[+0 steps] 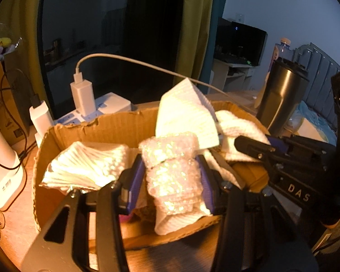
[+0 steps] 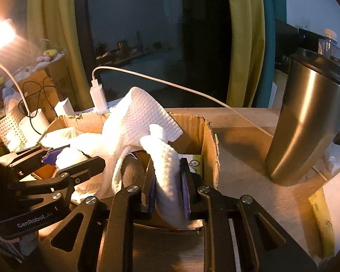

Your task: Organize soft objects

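Two hand-held grippers reach level over the cardboard box (image 2: 206, 136), each clamping padding.

Your bubble wrap (image 1: 173, 172), clear and crumpled, upright over the cardboard box (image 1: 115, 124), your white waffle cloth (image 2: 142, 122) draped and twisted above the same box, folded white cloths (image 1: 88, 165) inside.

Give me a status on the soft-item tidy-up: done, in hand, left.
Done: a folded white cloth already lies in the cardboard box. In hand: the left hand-held gripper is shut on a bubble wrap piece over the box; the right hand-held gripper is shut on a white textured cloth draped over the box. Left: release both inside.
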